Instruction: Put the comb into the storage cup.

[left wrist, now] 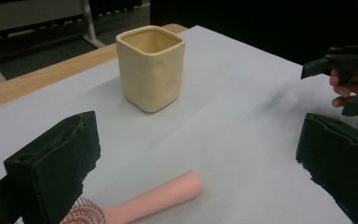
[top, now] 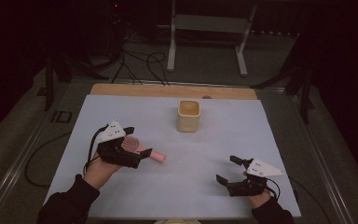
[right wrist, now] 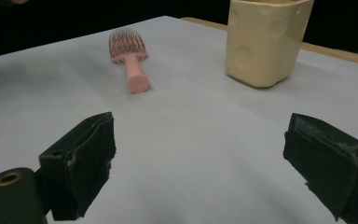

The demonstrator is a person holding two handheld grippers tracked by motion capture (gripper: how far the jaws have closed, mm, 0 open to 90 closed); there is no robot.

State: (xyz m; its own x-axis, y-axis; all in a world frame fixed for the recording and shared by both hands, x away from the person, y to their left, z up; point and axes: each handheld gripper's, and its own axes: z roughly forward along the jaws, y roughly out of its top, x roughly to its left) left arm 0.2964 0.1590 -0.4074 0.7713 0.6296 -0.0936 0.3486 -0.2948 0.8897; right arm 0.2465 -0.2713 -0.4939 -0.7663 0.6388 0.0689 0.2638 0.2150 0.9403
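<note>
Stage: early, nothing gripped | my left claw (top: pixel 129 148) wide open over the pink hairbrush (top: pixel 142 149), left side of tabletop | my right claw (top: pixel 229 170) open, empty | cup (top: pixel 189 115) near far edge, empty.

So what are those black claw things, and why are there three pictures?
A person holds a grabbing tool in each hand: the left gripper and the right gripper. One picture looks down from above the white-covered table. The other two come from small cameras riding on each tool, looking out between its black fingers. On the table lie a pink plastic hairbrush and a square cream ceramic cup. Both tools are open and hold nothing; the left one sits right over the brush.
</note>
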